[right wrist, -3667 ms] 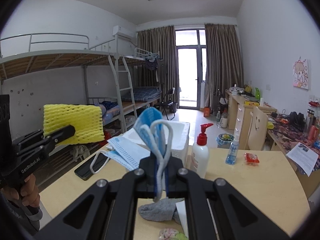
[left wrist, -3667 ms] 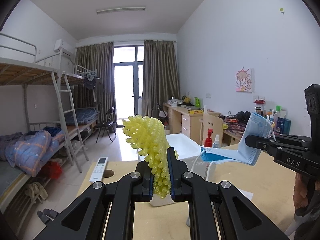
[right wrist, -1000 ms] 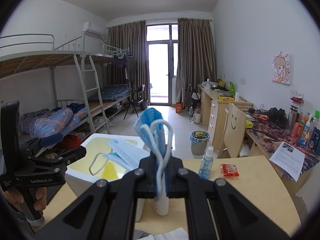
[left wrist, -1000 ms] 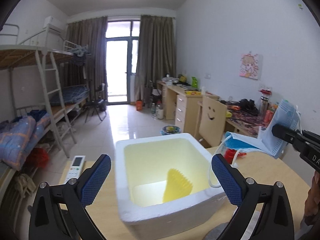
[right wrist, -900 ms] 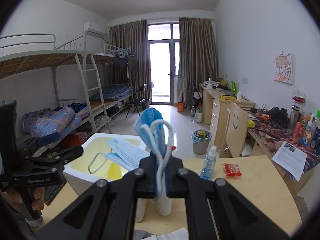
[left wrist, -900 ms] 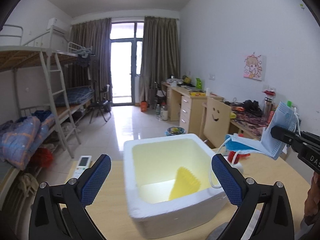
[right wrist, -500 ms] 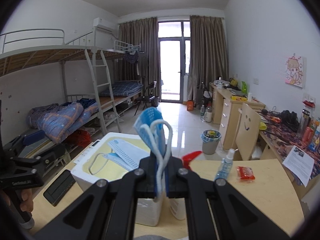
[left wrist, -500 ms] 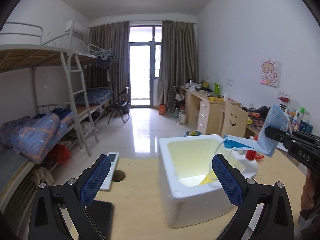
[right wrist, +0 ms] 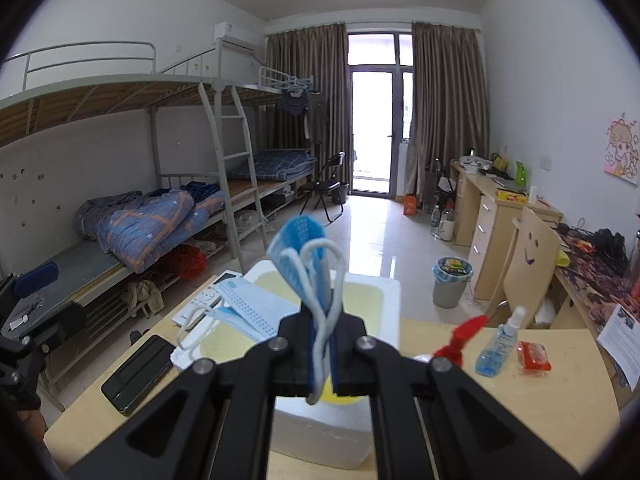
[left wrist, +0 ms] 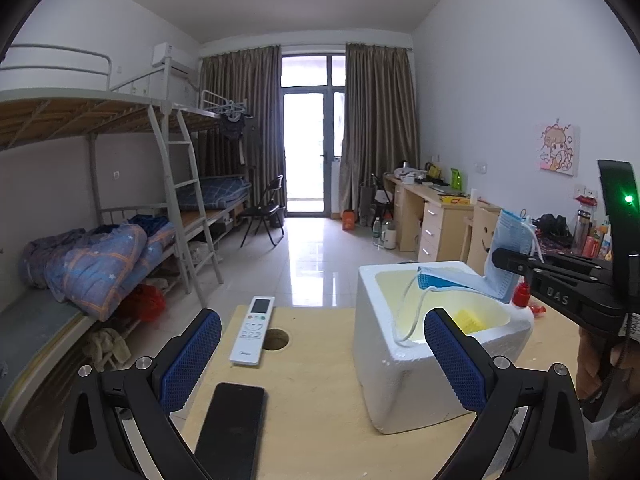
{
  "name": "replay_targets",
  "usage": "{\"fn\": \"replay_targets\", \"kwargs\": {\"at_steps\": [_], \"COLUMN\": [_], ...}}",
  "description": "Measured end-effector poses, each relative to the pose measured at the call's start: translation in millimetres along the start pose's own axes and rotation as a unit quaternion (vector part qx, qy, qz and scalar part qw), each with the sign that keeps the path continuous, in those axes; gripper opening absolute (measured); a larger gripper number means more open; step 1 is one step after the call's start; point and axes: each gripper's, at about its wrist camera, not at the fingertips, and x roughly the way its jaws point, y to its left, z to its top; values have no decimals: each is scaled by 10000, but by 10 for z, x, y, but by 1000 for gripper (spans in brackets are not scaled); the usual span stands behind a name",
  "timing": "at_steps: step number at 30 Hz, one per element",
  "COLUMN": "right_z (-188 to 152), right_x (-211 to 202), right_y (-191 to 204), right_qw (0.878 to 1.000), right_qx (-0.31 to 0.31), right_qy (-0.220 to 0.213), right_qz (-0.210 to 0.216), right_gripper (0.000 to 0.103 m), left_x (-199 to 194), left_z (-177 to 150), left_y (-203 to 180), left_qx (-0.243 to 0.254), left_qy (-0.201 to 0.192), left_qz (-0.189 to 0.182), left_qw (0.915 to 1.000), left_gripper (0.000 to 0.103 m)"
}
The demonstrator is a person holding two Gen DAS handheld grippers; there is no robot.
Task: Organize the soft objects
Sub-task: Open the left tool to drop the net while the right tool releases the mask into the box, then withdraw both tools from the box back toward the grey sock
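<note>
Pleated blue face mask (right wrist: 256,308), limp, pinched in right gripper (right wrist: 322,360) over white foam box (left wrist: 404,384); left gripper (left wrist: 320,352) spread, empty.

Light wooden table (left wrist: 320,408) with a round cable hole (left wrist: 276,339) near its far edge. Resting directly on it: a white remote control (left wrist: 253,330) just beside the hole; a black phone (left wrist: 232,428) lying flat, nearer than the remote; a white foam box (left wrist: 404,380), open-topped; a clear blue spray bottle (right wrist: 498,344), upright; a small red packet (right wrist: 534,356) just beside the bottle; a printed paper sheet (right wrist: 620,330) at the table's right edge.
</note>
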Motion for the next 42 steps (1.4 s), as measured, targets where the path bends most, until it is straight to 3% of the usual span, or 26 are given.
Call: {"fn": "replay_targets", "kwargs": {"at_steps": [9,11,13,15,19,22,32,42], "right_z": [-33,-42,-52,-55,-47,-48,8,-34], "right_x": [265,304,321,311,290,243,0,-587], "right_y": [-23,-17,-20,-26,10,7,24,65], "right_qw": [9997,9995,9993,9993,9993,9995,9997,9997], "right_qx": [32,31,85,111,32,29,28,-8], "right_qy": [242,310,362,346,351,293,231,-131], "right_qz": [-64,-91,-52,-90,-106,-98,-113,-193], "right_gripper": [9,18,50,70,89,98,99,99], "left_x": [2,1,-10,-21,-31,-49,-218,-581], "left_z": [-32,-37,-42,-55,-51,-57,-29,-10], "left_y": [77,94,92,98,97,74,-27,-216], "left_qx": [-48,-75,-77,-77,-93,-87,-65,-43], "left_qy": [51,45,38,37,33,25,-93,-302], "left_qz": [119,125,106,104,67,49,-19,-204], "left_qw": [9999,9999,9999,9999,9999,9999,9999,9993], "left_gripper": [102,102,102,102,102,102,102,102]}}
